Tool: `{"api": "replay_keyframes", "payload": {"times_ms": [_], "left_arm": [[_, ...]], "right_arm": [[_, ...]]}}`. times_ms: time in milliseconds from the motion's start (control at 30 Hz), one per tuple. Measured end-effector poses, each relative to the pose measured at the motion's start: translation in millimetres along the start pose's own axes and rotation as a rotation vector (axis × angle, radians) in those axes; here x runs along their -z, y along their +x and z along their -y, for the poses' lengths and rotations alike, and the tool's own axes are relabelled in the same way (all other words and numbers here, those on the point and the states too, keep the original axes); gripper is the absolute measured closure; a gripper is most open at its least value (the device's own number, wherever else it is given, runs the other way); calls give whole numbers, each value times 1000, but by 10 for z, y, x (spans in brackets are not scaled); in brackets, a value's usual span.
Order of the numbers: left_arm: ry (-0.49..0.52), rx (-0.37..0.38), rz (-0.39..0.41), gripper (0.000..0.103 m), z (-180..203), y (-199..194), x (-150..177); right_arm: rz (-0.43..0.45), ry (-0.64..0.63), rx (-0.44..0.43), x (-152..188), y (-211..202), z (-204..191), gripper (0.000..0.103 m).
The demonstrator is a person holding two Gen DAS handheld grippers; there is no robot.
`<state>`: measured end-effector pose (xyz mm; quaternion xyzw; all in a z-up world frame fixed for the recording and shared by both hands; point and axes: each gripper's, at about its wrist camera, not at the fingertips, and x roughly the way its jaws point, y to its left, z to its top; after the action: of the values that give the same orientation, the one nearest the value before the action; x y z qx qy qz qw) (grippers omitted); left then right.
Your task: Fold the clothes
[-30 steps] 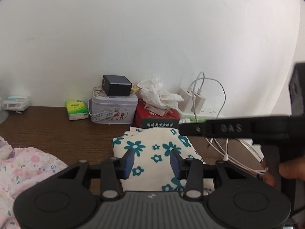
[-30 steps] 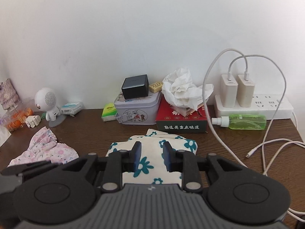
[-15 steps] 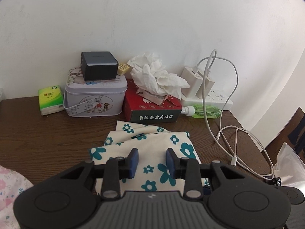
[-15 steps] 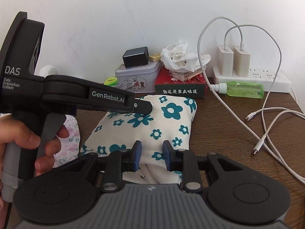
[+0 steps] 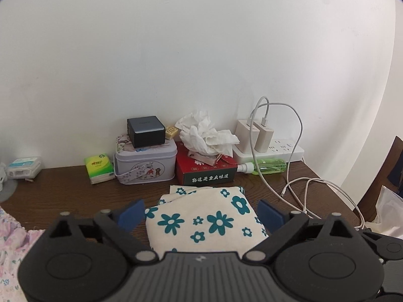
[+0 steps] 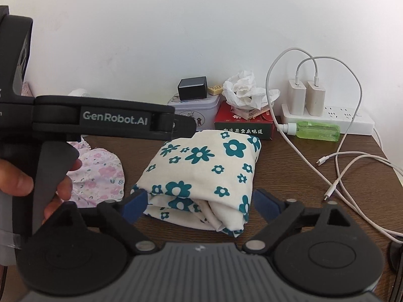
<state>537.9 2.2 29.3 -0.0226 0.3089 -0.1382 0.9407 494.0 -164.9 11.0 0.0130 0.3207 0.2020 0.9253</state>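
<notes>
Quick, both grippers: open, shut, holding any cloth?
Left gripper: jaws opening wide, holding nothing; folded floral cloth lies between them.
Right gripper: jaws opening wide, holding nothing.

"GenRobot.AI" in white on the black side of the left gripper's body [image 6: 114, 119], seen from the right wrist. Red tissue box [image 5: 206, 170]: a row of white Chinese characters on its dark front strip, too small for me to read reliably. Green tissue pack [image 5: 98, 167] carries print, illegible. Everything else unreadable.
</notes>
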Motion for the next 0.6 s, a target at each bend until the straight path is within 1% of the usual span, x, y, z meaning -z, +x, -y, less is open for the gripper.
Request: {"api": "replay_keyframes", "payload": {"times_ms": [33,133,367,500,600], "left_arm": [[-6,-10,4,0,-1,-82,29],[-15,-36,26,0,12,-394,176],[-37,-95,34,0,110,-1093,578],[-52,-91,20,0,182,-1506,859],[-70,-75,10,0,233,-1817,1103]], "right_arm": [[3,-7,6,30,-68,-23,0],[14,-20,11,125,-286,-86,0],[18,-18,13,418,-876,-298,0],[5,-18,16,618,-1189,-441,0],[-11,-37,-5,814,-1423,-553,0]]}}
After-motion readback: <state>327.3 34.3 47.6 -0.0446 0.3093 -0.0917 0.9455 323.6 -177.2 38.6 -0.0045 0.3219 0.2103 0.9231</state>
